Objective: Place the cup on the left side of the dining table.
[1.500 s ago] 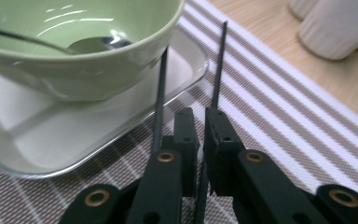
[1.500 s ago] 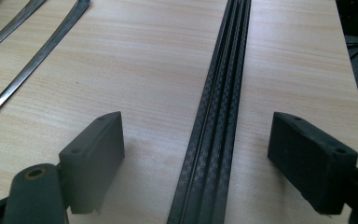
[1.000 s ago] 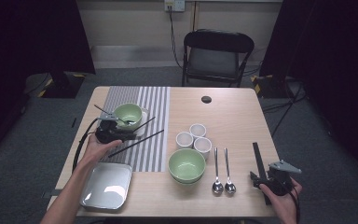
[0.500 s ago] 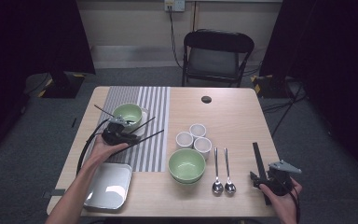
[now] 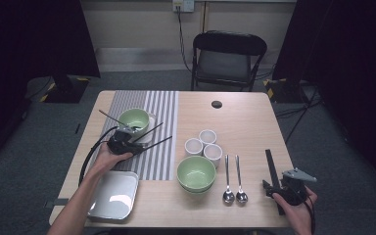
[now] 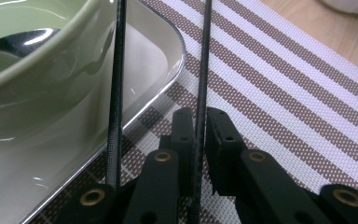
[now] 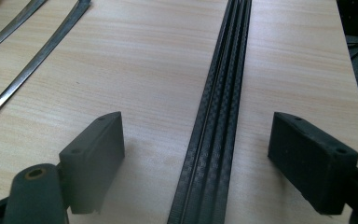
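Closing in since a moment ago, the left gripper (image 6: 199, 140) is pinching one black chopstick (image 6: 202, 70) over the striped mat (image 6: 279, 84) beside the bowl's tray (image 6: 158, 60), its mate (image 6: 116, 93) lying loose alongside, while the right gripper (image 7: 209, 154) is waiting open over more chopsticks (image 7: 219, 116), placing apparently still ahead.

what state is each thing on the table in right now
left gripper: shut on one chopstick, jaws just closed
second chopstick: loose beside the jaws
right gripper: open, astride the black chopsticks
small green bowl: upright, spoon inside
large green bowl: upright
two spoons: lying side by side
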